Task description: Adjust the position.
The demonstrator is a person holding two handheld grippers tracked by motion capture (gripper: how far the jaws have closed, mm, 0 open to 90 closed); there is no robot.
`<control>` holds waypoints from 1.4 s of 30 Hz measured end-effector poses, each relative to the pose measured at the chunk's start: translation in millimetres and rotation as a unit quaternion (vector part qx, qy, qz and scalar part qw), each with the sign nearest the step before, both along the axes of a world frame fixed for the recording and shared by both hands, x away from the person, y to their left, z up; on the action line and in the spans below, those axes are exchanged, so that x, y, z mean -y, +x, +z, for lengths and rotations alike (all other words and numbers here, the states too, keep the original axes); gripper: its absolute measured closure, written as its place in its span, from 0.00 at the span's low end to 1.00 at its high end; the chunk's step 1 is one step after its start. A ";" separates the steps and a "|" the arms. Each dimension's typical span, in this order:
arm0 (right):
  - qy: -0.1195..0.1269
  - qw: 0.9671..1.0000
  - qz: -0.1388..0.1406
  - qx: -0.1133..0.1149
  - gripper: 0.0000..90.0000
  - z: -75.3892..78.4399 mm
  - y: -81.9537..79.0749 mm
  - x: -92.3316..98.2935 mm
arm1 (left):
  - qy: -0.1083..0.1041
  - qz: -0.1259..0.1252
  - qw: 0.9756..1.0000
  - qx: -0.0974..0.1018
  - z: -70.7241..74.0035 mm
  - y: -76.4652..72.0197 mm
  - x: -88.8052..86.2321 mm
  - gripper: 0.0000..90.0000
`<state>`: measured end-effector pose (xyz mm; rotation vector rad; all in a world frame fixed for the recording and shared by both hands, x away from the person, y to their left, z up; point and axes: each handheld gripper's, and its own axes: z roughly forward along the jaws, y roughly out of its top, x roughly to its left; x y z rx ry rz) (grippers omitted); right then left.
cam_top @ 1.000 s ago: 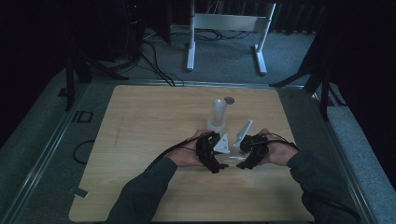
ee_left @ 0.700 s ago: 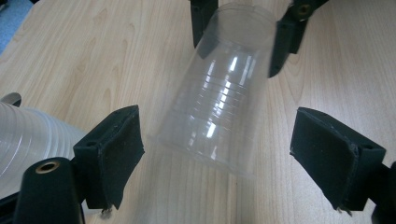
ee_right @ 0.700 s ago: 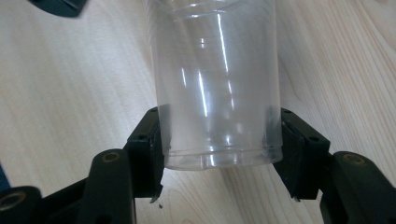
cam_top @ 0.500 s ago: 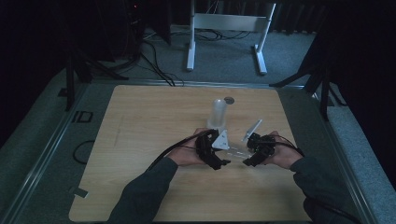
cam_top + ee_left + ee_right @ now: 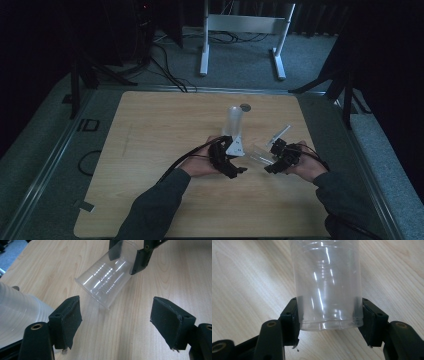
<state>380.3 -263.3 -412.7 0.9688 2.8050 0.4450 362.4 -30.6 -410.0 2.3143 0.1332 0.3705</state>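
Our right tool (image 5: 329, 327) clamps the clear cup (image 5: 328, 285) near its base — mouth toward our left tool (image 5: 116, 322), cup empty; left tool's jaws, just closing, grip nothing.

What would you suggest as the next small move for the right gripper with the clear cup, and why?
Probably carry the clear cup toward the cup stack: the right gripper is shut on its base, and the left gripper, whose jaws have just been closing, has nothing between them.

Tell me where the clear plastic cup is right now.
The clear plastic cup lies tilted between the right gripper fingers, in the high view just right of the left gripper and near the upright cup stack.
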 end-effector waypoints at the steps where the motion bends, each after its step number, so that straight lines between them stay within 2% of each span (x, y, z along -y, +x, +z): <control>1: 0.001 1.000 -0.005 0.002 0.46 0.2 0.4 0.6 | -0.009 0.008 1.000 -0.007 -0.2 2.3 -0.8 0.28; 2: 0.004 1.000 -0.017 0.010 0.46 0.7 0.9 2.0 | -0.010 0.011 1.000 -0.008 -0.3 3.3 -1.0 0.28; 9: 0.009 0.999 -0.045 0.021 0.46 0.3 2.3 6.6 | -0.015 0.029 0.999 -0.009 -0.2 6.6 -1.7 0.28; 12: 0.019 0.997 -0.063 0.031 0.46 1.1 3.1 9.9 | -0.017 0.038 0.999 -0.011 -0.4 7.9 -1.2 0.28; 14: 0.021 0.997 -0.066 0.034 0.46 1.2 3.5 10.8 | -0.019 0.041 0.999 -0.016 -0.7 8.6 -1.1 0.28; 17: 0.027 0.995 -0.088 0.042 0.46 0.8 4.6 14.2 | -0.019 0.047 0.999 -0.018 -1.4 10.7 -1.5 0.28; 20: 0.028 0.994 -0.096 0.045 0.46 0.1 5.0 15.7 | -0.021 0.049 0.998 -0.018 -1.3 11.3 -1.9 0.28; 23: 0.029 0.991 -0.121 0.058 0.46 -0.6 6.1 19.1 | -0.022 0.054 0.998 -0.016 0.1 11.9 -2.4 0.28; 24: 0.029 0.991 -0.121 0.058 0.46 -0.6 6.1 19.1 | -0.025 0.056 0.998 -0.018 0.2 12.1 -2.4 0.28; 25: 0.033 0.988 -0.135 0.064 0.46 -0.3 6.4 20.3 | -0.025 0.056 0.998 -0.018 0.4 12.4 -2.7 0.28; 26: 0.033 0.988 -0.135 0.064 0.46 -0.3 6.4 20.3 | -0.025 0.057 0.998 -0.018 0.5 12.6 -2.7 0.28; 31: 0.037 0.984 -0.155 0.075 0.46 -1.4 5.9 21.4 | -0.027 0.063 0.998 -0.015 0.7 13.2 -2.4 0.28; 34: 0.036 0.981 -0.172 0.088 0.46 -3.9 5.3 21.6 | -0.030 0.068 0.997 -0.017 0.8 13.2 -2.0 0.28; 35: 0.036 0.981 -0.172 0.088 0.46 -3.9 5.3 21.6 | -0.031 0.068 0.997 -0.017 1.1 13.2 -2.0 0.28; 42: 0.042 0.975 -0.192 0.103 0.46 -10.8 2.9 20.3 | -0.037 0.071 0.997 -0.016 3.9 12.7 -0.4 0.28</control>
